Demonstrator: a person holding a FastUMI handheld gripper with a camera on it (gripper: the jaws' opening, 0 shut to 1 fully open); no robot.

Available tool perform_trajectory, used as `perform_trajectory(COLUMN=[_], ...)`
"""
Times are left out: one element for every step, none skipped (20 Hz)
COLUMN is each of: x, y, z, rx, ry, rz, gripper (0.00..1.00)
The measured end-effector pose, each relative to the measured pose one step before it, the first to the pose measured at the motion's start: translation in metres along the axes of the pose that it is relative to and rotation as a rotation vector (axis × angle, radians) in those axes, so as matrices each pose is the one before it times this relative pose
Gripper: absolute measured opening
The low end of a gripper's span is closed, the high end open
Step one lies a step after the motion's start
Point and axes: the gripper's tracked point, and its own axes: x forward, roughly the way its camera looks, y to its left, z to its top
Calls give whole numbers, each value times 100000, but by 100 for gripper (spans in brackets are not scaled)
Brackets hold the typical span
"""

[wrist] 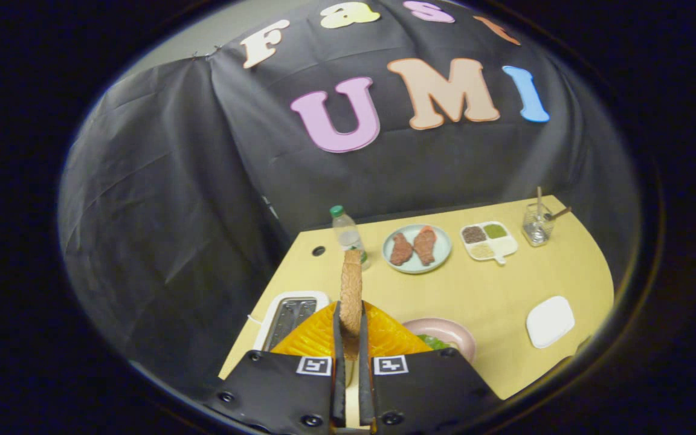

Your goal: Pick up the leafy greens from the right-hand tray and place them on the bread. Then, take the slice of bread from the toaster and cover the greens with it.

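Bread (351, 293) stands on edge between the jaws, gripped from both sides and held upright above the desk (493, 290), its top reaching toward the bottle. The gripper (351, 329) has its two fingers pressed close on the slice's lower part.

Just below and around the fingers lies an orange ribbed mat or tray (318, 335), partly hidden by the gripper's body. Left of it sits the toaster (290, 314), white with metal slots seen from above. Right of the fingers is a pink plate (451, 332), with greens (434, 342) showing at its near edge; whether bread lies under them cannot be told. Further right, near the desk's edge, rests a white square tray (550, 321).

Beyond, in the middle of the pale yellow desk, a light blue plate (438, 251) carries two reddish-brown pieces of meat (414, 248). Beside it to the right is a white divided dish (490, 240) with dark, green and pale fillings. A clear glass (537, 225) with sticks in it stands near the far right corner. The bottle (347, 232), clear with a green cap, stands behind the bread, and a small round hole (318, 250) marks the desk to its left.

Black creased cloth (173, 199) walls the booth behind and to the left.
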Motion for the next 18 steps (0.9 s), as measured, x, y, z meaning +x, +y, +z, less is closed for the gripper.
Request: perform_trajectory(x=[342,311,417,481,537,535,661,578,758,577,632,426,615,342,337,300,190,335], y=[-1223,-1149,-756,-708,-653,-473,-591,-900,-920,-1230,-1069,-999,-995,-955,-899,-990,-899,-794], z=[-793,-917,-950,-766,-705,-485,-789,-814,-755,-898,-715,-818,-875,-502,-80,-206,-119,-49], rx=[2888,3084,3380,3694,3456,3922,4181,3775,2633,1159,-152,-764,-1061,-977,-809,-1549,-2155,-2798], ry=[1454,2165,1909,1570,1119,1208,1213,1020,1606,1863,1455,1648,1913,701,-430,606,-369,-330], rz=[-624,19,1399,1524,1937,2193,1568,462,162,-1486,-1423,-1848,-1758,-1963,-2205,-2794,-2924,-2626], gripper=[11,11,11,11,11,11,11,11,11,11,11,11,11,11,11,11,11,11])
